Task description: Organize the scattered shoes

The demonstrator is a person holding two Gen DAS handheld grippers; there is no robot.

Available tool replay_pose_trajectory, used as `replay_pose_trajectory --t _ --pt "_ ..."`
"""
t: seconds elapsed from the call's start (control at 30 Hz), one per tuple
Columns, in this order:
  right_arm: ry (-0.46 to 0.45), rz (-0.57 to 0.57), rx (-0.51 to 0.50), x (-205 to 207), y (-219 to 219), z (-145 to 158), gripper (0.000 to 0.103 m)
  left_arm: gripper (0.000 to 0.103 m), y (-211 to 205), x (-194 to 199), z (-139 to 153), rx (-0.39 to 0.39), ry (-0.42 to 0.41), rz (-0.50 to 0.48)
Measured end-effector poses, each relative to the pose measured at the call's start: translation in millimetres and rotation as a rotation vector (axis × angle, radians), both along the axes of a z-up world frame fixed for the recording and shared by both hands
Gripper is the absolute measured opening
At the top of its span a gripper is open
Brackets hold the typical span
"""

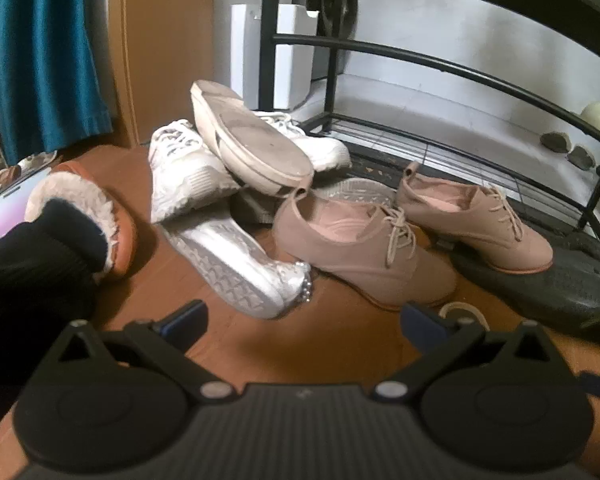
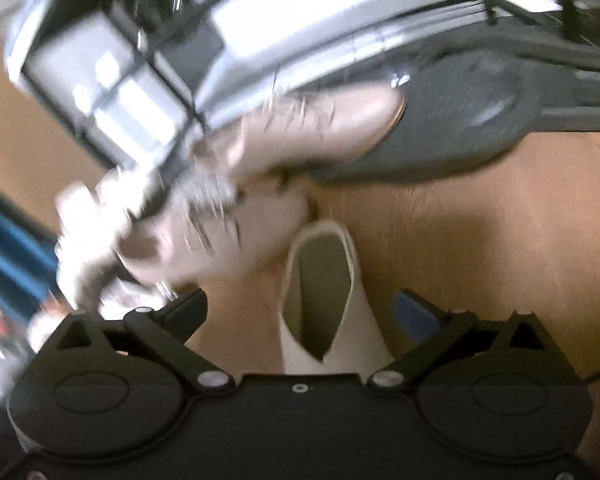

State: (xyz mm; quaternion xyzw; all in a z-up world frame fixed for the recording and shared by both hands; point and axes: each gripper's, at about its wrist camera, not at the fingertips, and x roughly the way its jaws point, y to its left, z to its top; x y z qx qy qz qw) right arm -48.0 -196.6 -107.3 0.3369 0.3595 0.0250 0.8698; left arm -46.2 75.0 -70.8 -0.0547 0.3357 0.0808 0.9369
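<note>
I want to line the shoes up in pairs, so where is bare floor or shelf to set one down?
Bare wood floor lies between the left gripper and the tan lace-up shoes. The rack's bottom shelf looks bare along its left stretch. It is crowded around the white sneakers, where an upturned shoe lies on top.

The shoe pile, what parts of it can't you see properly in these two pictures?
- Right wrist view: motion blur smears the pile; the tan shoe shows no laces clearly.
- Right wrist view: the white shoe between the open right gripper fingers is cut off by the gripper body.
- Left wrist view: the grey shoe is mostly hidden behind the tan lace-up.
- Left wrist view: the overturned shoe shows only its sole.
</note>
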Motion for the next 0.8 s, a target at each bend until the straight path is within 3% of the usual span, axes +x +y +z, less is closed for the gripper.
replay_pose_trajectory --t 0.27,0.37,0.47,0.57,0.67,0.8 --pt "-0.106 -0.154 0.216 -35.0 -61.0 13.6 0.103 0.103 5.0 29.8 12.5 0.049 -0.096 0.006" --pt "-0.095 -0.187 0.273 -37.4 -72.8 6.2 0.103 0.103 11.2 50.1 22.7 0.051 -0.156 -0.005" --pt "-0.072 -0.212 0.291 -35.4 -79.5 1.4 0.103 0.103 22.0 86.1 33.4 0.131 -0.227 -0.002" --pt "-0.051 -0.231 0.294 -31.6 -82.2 -0.9 0.103 0.102 31.5 116.2 33.6 0.180 -0.218 -0.005" --pt "-0.038 -0.227 0.285 -30.1 -80.0 -3.5 0.103 0.102 48.4 147.7 32.8 0.181 -0.214 0.006" --pt "-0.030 -0.209 0.234 -29.7 -78.2 -0.4 0.103 0.102 73.1 186.4 27.8 0.119 -0.207 0.007"
